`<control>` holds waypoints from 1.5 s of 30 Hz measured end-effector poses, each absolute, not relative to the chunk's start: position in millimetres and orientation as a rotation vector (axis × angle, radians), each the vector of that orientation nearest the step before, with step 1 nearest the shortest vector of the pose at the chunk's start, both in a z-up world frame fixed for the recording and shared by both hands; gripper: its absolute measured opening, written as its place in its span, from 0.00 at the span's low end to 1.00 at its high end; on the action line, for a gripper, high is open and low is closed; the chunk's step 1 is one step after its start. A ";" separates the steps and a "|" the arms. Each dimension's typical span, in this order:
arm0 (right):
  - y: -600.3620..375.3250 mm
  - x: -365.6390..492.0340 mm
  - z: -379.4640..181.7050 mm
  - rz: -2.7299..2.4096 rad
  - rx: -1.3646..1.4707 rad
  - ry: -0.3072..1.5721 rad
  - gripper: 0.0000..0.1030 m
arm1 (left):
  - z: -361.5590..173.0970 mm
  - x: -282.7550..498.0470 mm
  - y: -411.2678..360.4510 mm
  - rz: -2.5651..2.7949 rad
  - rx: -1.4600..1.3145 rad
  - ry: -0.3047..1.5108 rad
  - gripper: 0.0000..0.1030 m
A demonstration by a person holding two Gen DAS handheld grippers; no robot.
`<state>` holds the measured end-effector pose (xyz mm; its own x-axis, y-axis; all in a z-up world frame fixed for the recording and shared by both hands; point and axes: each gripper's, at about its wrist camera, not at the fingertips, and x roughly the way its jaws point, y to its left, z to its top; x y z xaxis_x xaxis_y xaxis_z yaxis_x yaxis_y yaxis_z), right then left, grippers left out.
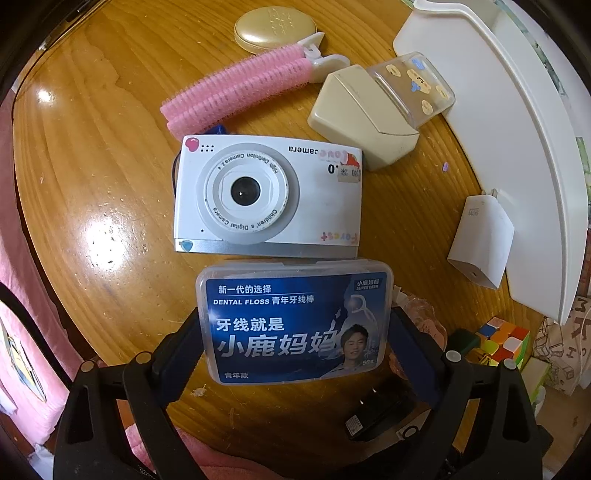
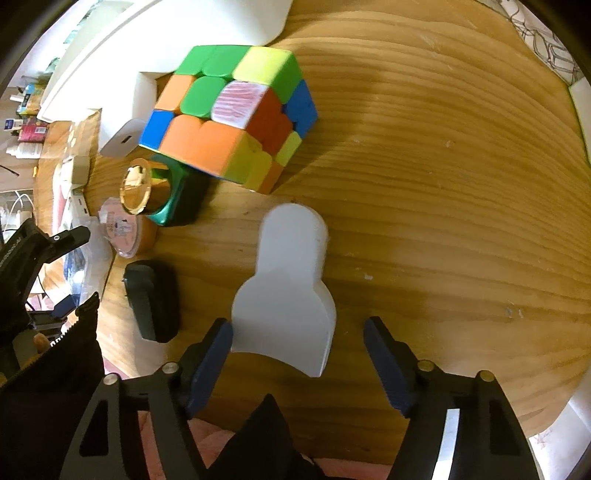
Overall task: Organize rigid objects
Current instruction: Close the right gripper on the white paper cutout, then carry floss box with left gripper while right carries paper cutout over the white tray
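On the surface (image 1: 92, 155) you had the floss box (image 1: 293, 325) nearest, the camera (image 1: 267, 195) just beyond it, the hair roller (image 1: 236, 90) and compact (image 1: 275, 27) farther. The charger (image 1: 480, 240) lay right, beside the tray (image 1: 517, 147). In your right view, the cube (image 2: 229, 114) sat beyond the bottle (image 2: 288, 291).

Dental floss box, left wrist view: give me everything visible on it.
The dental floss box is a flat, clear, rounded plastic case with a blue printed label in white Chinese text plus "DENTAL FLOSS". Lid closed. It lies label-up between the left gripper's blue pads, which flank its short sides; contact can't be confirmed. Its far edge sits right against the white toy camera, on the wooden table.
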<state>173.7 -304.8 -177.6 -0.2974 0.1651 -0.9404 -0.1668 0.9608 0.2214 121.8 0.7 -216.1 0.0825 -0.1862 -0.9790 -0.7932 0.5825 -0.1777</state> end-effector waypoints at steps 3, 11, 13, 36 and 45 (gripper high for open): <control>-302.1 172.6 -172.6 0.365 0.017 1.830 0.58 | -215.6 120.8 0.6 0.552 -0.890 1.451 0.92; -301.9 177.1 -166.0 0.363 0.021 1.816 0.58 | -216.9 115.3 -3.6 0.533 -0.897 1.456 0.92; -302.9 181.6 -165.3 0.358 0.018 1.813 0.57 | -217.0 112.3 -3.6 0.528 -0.902 1.457 0.92; -297.1 173.4 -167.1 0.320 -0.023 1.700 0.60 | -182.0 66.0 -30.3 0.413 -0.827 1.335 0.92; -276.9 167.4 -171.6 0.313 -0.127 1.655 0.48 | -153.6 40.3 -28.3 0.365 -0.780 1.227 0.92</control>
